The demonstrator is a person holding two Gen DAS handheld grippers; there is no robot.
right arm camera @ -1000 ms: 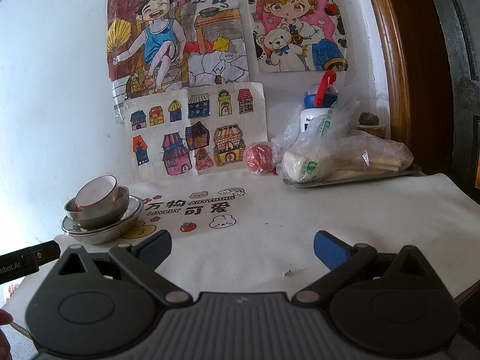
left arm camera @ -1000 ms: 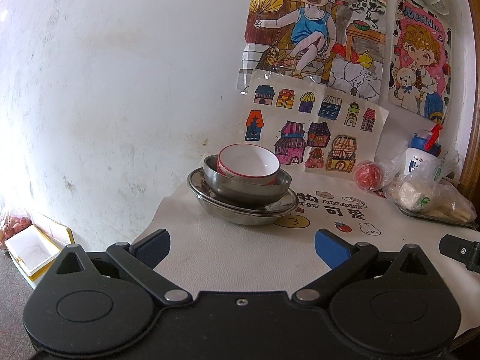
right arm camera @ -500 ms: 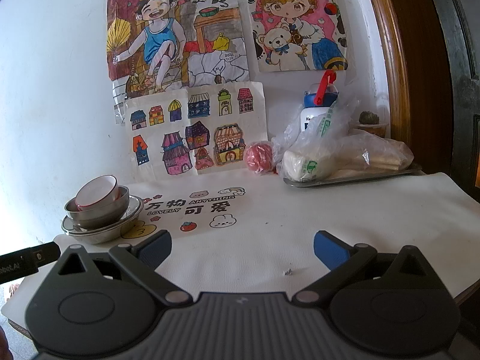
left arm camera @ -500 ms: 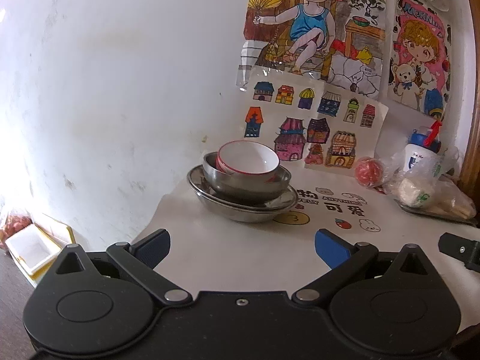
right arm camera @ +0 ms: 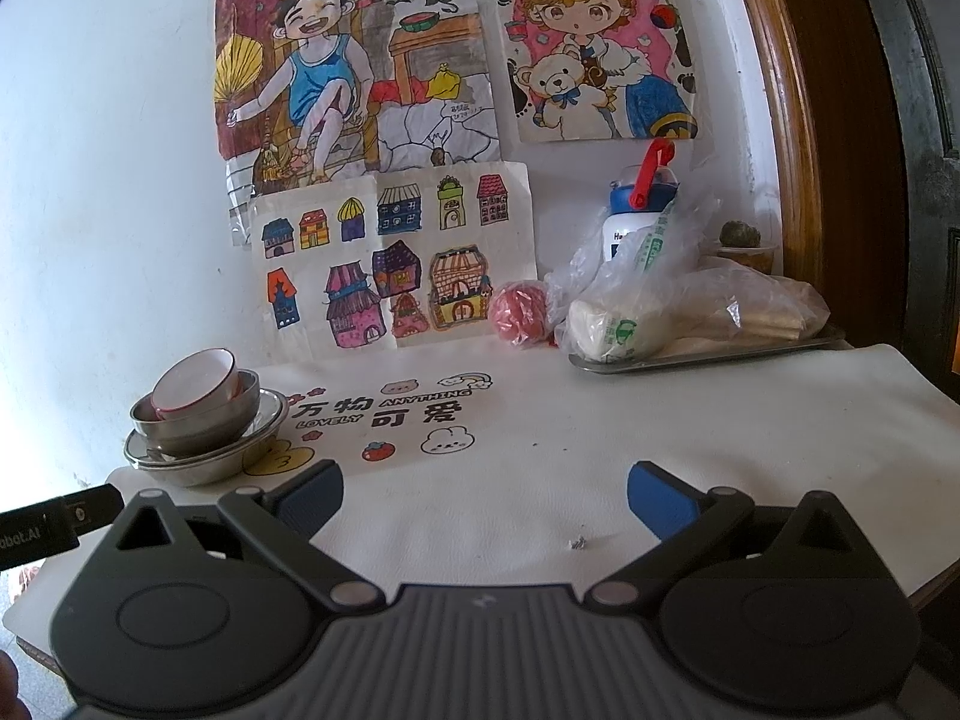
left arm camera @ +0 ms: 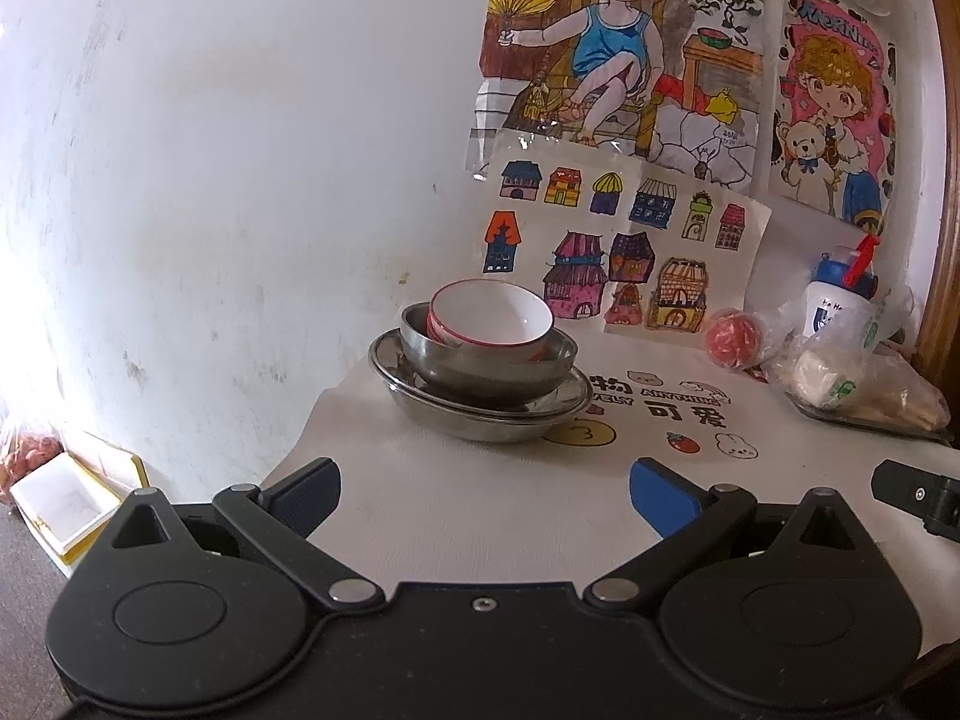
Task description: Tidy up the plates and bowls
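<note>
A white bowl with a red rim [left arm camera: 489,315] [right arm camera: 195,387] sits tilted inside a steel bowl [left arm camera: 489,363] [right arm camera: 201,420], which rests on a steel plate [left arm camera: 480,411] [right arm camera: 204,459]. The stack stands at the table's left end near the wall. My left gripper [left arm camera: 483,495] is open with nothing between its blue pads, a short way in front of the stack. My right gripper [right arm camera: 483,495] is open too, over the middle of the table, with the stack far to its left.
White printed table cover [right arm camera: 540,468]. At the back right a steel tray [right arm camera: 708,354] holds plastic bags, with a blue-capped bottle [right arm camera: 639,204] and a red ball [right arm camera: 519,315] beside it. Drawings hang on the wall. A white and yellow box [left arm camera: 60,504] lies on the floor.
The left gripper has drawn back and lifted slightly, so the stack looks a little smaller and higher. The right gripper has barely moved. Both stay open.
</note>
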